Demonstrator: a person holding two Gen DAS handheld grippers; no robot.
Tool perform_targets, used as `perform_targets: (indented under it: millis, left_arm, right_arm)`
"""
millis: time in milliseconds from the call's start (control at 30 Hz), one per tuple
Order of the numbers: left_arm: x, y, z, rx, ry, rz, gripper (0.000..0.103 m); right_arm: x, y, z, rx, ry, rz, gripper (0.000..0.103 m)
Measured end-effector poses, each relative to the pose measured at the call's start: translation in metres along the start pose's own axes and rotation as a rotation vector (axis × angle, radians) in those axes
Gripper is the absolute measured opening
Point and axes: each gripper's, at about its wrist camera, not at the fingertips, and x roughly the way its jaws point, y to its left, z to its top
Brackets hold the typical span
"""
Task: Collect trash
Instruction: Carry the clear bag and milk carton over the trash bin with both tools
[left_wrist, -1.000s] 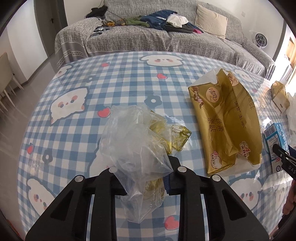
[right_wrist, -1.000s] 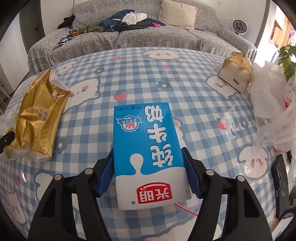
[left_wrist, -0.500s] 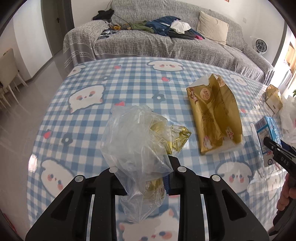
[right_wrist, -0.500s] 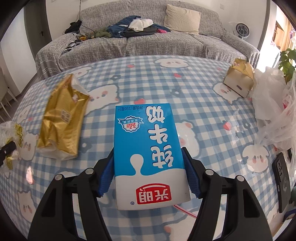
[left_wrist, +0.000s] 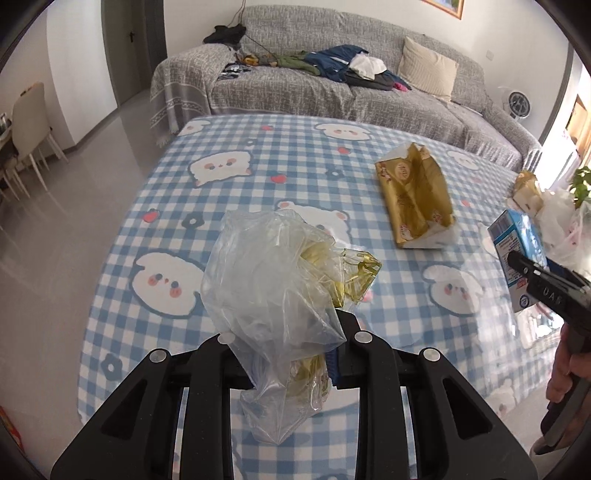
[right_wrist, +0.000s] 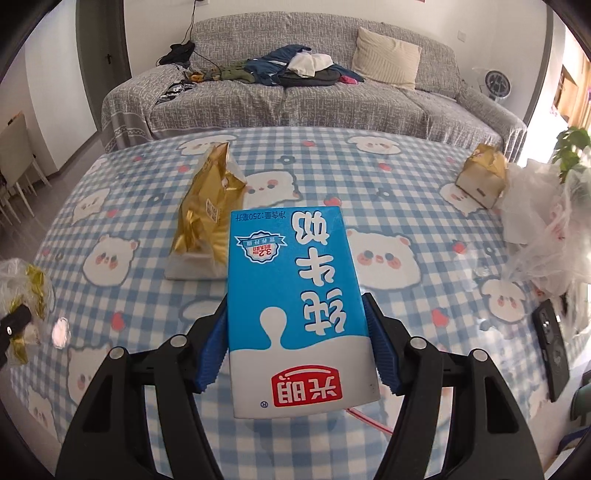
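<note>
Living room: long grey-covered sofa (right_wrist: 295, 96) at the back, strewn with a pile of dark and white clothes (right_wrist: 303, 68) and a cream cushion (right_wrist: 386, 57). In front of it, your surface (left_wrist: 258, 155) under a blue-and-white checked cloth with white bear faces.

On the surface, largest first: a gold foil tissue pack (left_wrist: 415, 197), torn open at the far end, lying flat towards the middle; a heap of thin white plastic bags (right_wrist: 546, 221) at the right edge; a small gold-topped cardboard box (right_wrist: 482, 177) just beside that heap; a flat black device (right_wrist: 552, 343) near the right edge.

Your right gripper (right_wrist: 299, 350) has its jaws partly open, blue pads pressed on both sides of a blue-and-white milk carton (right_wrist: 295, 295), held clear above the surface, print upside down to the camera. A thin red-and-white straw shows under it.

Your left gripper (left_wrist: 291, 347) has its jaws fully closed on a crumpled clear plastic bag with gold wrapper scraps inside (left_wrist: 277, 291), also held off the surface.

In the left wrist view, your right gripper and carton sit at the right edge, a hand (left_wrist: 565, 373) on its grip.
</note>
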Motion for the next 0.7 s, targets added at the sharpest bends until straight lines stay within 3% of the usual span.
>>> perform_targets:
  millis: [367, 700]
  left_arm:
    - [-0.015, -0.031, -0.019, 0.05, -0.001, -0.066, 0.025]
    - [-0.054, -0.026, -0.061, 0.048, -0.019, -0.071, 0.025]
  right_arm:
    - [-0.052, -0.029, -0.04, 0.061, -0.011, -0.046, 0.064]
    - [-0.087, -0.008, -0.07, 0.004, -0.043, -0.027, 0.064]
